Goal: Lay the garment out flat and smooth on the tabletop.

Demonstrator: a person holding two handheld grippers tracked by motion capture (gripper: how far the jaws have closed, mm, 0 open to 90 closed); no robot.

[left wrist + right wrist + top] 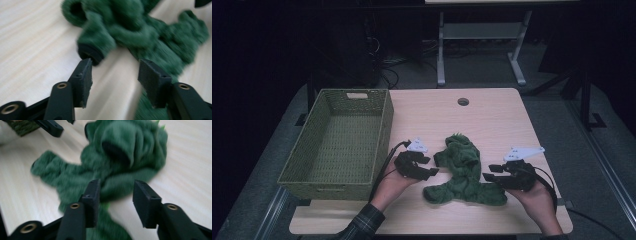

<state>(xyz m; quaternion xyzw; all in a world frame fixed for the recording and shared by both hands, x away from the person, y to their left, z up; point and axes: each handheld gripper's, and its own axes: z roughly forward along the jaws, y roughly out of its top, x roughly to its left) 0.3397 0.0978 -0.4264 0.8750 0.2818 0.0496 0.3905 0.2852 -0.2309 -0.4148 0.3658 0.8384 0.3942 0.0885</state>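
With both the left gripper and right gripper released beside the crumpled, fuzzy dark-green cloth garment, neither jaw pair grasping it, a shallow re-grab could pinch only loose pile and let it slip.

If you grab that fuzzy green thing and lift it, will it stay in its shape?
Probably not. The green cloth lies crumpled in soft folds on the table, so it would likely droop and hang. Its fuzzy surface should grip rather than slip. It looks light and won't roll.
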